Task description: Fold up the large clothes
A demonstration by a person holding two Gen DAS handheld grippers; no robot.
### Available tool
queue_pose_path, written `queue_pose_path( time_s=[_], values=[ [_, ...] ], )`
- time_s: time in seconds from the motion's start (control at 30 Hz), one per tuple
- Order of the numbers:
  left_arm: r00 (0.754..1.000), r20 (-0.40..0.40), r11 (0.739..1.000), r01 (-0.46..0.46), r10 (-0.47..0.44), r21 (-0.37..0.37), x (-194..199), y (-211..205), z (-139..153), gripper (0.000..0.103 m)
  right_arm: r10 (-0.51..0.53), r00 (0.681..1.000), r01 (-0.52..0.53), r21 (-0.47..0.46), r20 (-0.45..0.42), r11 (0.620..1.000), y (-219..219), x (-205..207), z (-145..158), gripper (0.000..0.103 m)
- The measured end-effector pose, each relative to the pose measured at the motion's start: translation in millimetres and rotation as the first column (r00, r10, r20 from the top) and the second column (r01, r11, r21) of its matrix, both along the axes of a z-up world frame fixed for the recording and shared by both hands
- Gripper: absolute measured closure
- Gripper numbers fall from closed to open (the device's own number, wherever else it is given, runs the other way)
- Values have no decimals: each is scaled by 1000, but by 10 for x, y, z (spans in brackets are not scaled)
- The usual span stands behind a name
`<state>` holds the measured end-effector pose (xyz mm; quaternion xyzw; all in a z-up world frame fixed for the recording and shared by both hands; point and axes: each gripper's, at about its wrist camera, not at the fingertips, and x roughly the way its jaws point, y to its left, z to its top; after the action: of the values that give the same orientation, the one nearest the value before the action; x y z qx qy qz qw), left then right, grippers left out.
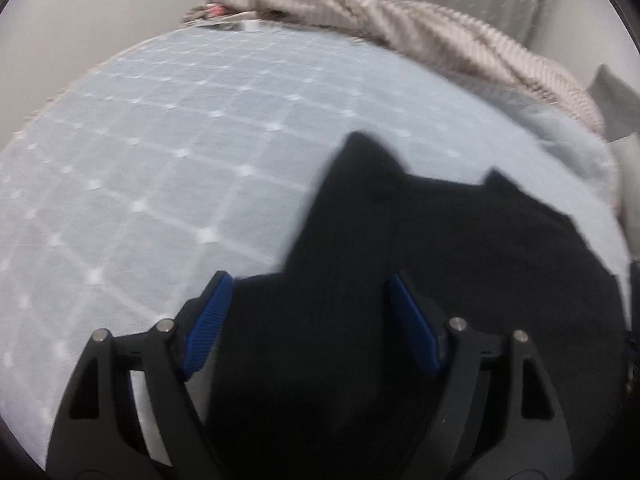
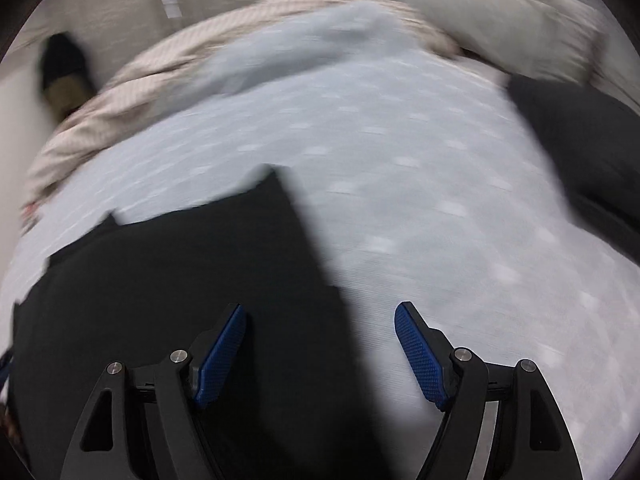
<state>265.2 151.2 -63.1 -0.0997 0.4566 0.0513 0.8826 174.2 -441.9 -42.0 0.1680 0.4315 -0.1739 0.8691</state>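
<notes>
Lying flat on the bed's pale blue checked cover (image 1: 168, 152), the black garment (image 1: 460, 248) seems spread out for folding. Over its left edge the left gripper (image 1: 308, 320) hovers, jaws wide apart and gripping nothing; bare cover stretches beyond. Over its right edge the right gripper (image 2: 320, 352) hovers likewise, empty. A striped blanket (image 2: 132, 84) and dark cloth (image 2: 580, 140) bound the far side.
</notes>
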Motion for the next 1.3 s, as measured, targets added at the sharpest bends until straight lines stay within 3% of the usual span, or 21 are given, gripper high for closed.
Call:
queue_pose_path(
  time_s=[0.1,0.33,0.4,0.5,0.63,0.93,1.07,1.3],
  values=[
    [1000,-7,994,-30,30,-109,-213,151,32,22,-29,999,29,27,14,999,-120,-279,97,25],
    [1000,0,987,-8,8,-161,-798,62,295,21,33,996,-35,15,87,999,249,-734,577,24],
    [1000,12,981,-2,4,-192,-1017,30,421,18,58,994,-60,19,93,998,409,-845,665,22],
    [1000,21,971,-15,20,-237,-1307,27,533,3,91,991,-94,25,95,995,652,-958,720,21],
    [1000,1,948,-15,16,-317,-1622,6,515,1,163,983,-166,39,82,985,983,-1083,651,19],
    [1000,-11,960,-1,-2,-279,-1959,-178,239,1,265,962,-265,0,65,964,1531,-1255,499,12],
    [1000,-22,946,-4,-4,-325,-2029,-189,155,1,300,954,-299,-8,26,954,1614,-1205,393,12],
    [998,-60,907,-12,-15,-420,-2051,-204,-44,1,271,962,-272,20,29,962,1600,-1175,331,12]
  ],
)
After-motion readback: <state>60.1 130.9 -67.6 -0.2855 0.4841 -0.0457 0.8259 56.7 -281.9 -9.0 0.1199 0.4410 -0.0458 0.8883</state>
